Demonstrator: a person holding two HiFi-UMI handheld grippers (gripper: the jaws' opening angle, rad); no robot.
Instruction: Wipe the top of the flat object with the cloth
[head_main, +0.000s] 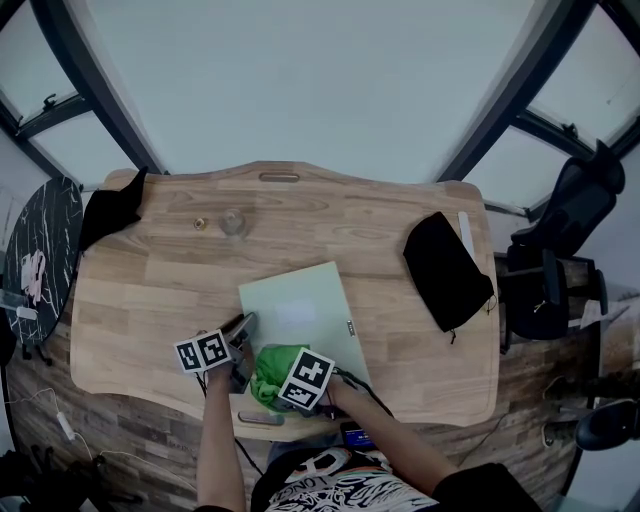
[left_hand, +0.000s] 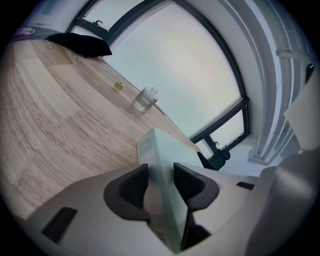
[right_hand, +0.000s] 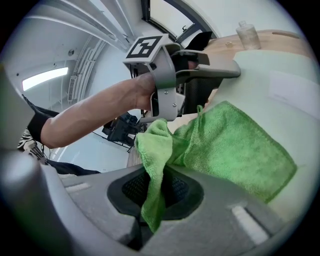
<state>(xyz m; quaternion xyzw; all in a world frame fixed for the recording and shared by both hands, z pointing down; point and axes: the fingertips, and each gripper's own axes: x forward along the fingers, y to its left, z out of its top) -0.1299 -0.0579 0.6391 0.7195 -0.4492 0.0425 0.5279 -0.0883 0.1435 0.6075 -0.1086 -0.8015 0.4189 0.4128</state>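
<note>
A pale green flat board (head_main: 300, 310) lies on the wooden table (head_main: 150, 300) near its front edge. My left gripper (head_main: 240, 335) is shut on the board's left front edge; in the left gripper view the board's edge (left_hand: 162, 165) stands between the dark pads (left_hand: 132, 185). My right gripper (head_main: 275, 385) is shut on a green cloth (head_main: 270, 368). The cloth (right_hand: 235, 145) spreads over the board's near part (right_hand: 285, 85), with one corner pinched in the jaws. The left gripper (right_hand: 220, 70) also shows there, at the board's far edge.
A black pouch (head_main: 447, 270) lies at the table's right. Black fabric (head_main: 110, 210) hangs over the far left corner. A small glass bottle (head_main: 233, 222) and a tiny brass cap (head_main: 200, 223) stand at the back. Chairs (head_main: 560, 260) stand to the right.
</note>
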